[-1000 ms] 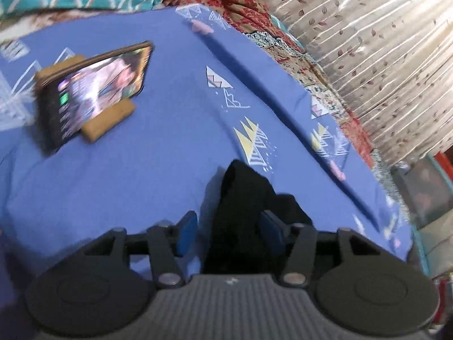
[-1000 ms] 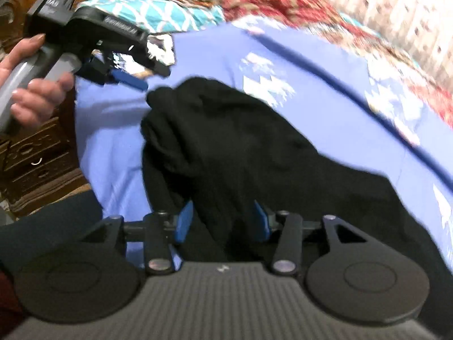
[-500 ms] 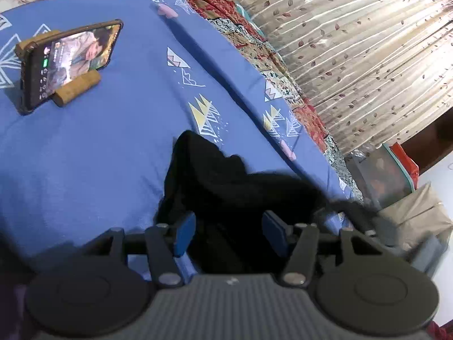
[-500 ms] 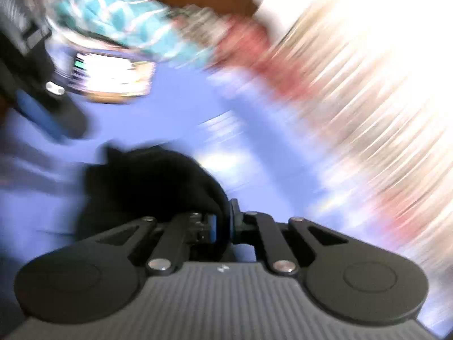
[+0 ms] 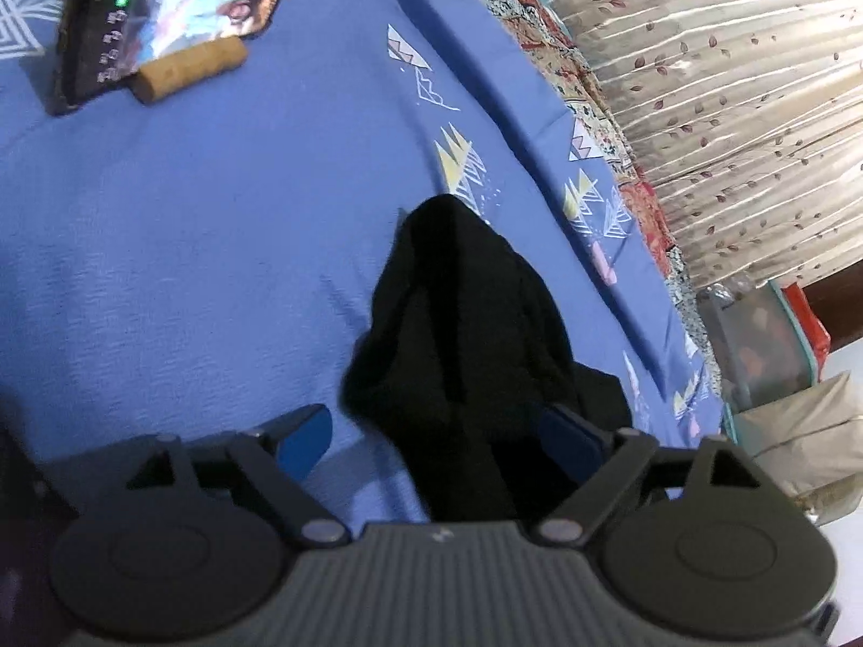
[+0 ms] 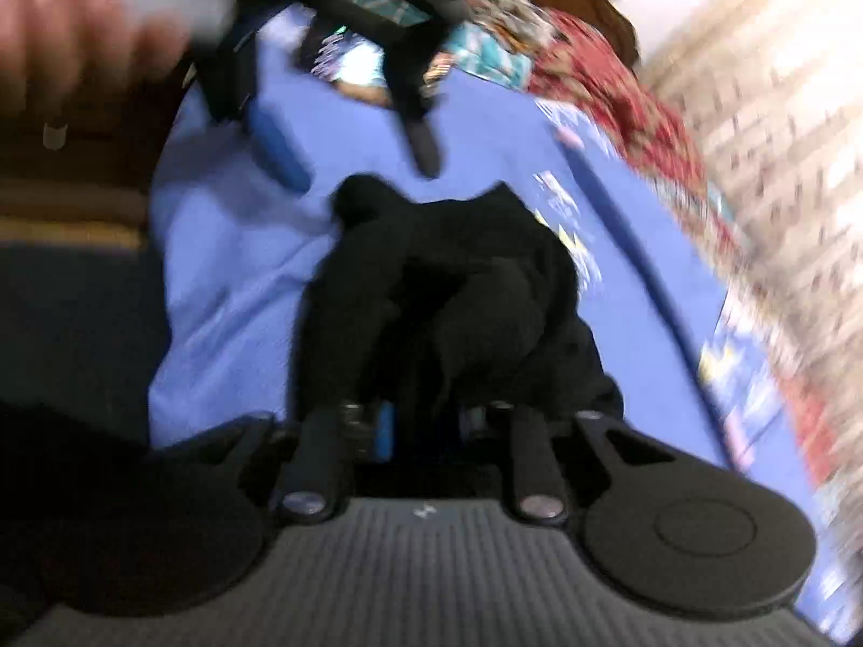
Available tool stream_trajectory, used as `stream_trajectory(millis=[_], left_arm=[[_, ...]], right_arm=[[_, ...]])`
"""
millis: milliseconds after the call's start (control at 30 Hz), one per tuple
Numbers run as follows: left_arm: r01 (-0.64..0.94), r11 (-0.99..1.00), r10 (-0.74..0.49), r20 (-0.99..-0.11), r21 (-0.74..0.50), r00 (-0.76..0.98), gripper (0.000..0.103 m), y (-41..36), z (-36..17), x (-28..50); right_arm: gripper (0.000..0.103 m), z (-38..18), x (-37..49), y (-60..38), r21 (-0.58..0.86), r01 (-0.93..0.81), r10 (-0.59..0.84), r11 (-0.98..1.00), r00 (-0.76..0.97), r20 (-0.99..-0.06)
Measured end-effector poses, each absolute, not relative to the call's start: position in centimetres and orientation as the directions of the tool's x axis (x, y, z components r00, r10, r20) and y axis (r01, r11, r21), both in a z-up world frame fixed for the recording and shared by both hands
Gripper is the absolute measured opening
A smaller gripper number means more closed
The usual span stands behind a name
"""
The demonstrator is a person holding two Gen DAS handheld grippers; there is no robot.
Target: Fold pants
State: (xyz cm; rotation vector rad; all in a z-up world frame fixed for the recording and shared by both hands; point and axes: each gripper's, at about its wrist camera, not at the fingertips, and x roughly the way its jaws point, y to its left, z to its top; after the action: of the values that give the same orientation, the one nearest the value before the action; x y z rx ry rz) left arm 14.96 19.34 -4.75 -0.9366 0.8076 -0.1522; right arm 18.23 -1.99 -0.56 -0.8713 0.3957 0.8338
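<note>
The black pants [image 5: 464, 334] lie bunched on the blue bedsheet [image 5: 216, 215]. My left gripper [image 5: 437, 439] is open, its blue pads either side of the cloth, which runs between them. In the right wrist view the pants [image 6: 458, 291] form a crumpled heap. My right gripper [image 6: 426, 426] has its jaws close together on a fold of the black cloth. The left gripper [image 6: 345, 151] shows there above the far end of the pants, open, held by a blurred hand.
A phone [image 5: 167, 11] leans on a wooden stand [image 5: 189, 70] at the far left of the bed. Patterned quilt [image 5: 593, 97] and curtain [image 5: 728, 81] run along the right side. A clear storage box [image 5: 766, 345] stands beyond the bed's corner.
My right gripper has closed on the pants and swung quickly with them. My left gripper has opened wider and moved over the far end of the cloth.
</note>
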Motion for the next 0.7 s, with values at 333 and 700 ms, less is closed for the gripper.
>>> stream_trajectory(millis=[333,700], left_arm=[[-0.22,0.587,-0.425,-0.528,-0.779,0.735,0.087,20.2,-4.9,14.6],[-0.206,0.585,-0.418,-0.509,-0.784,0.752,0.086,20.8,-4.6,14.3]], right_arm=[[0.052,1.7,19.7,1.1,-0.596,-0.763,0.561,0.251,0.616,-0.552],[0.017,1.2,26.3,3.4,-0.407,-0.816,0.491,0.411,0.574,-0.655]])
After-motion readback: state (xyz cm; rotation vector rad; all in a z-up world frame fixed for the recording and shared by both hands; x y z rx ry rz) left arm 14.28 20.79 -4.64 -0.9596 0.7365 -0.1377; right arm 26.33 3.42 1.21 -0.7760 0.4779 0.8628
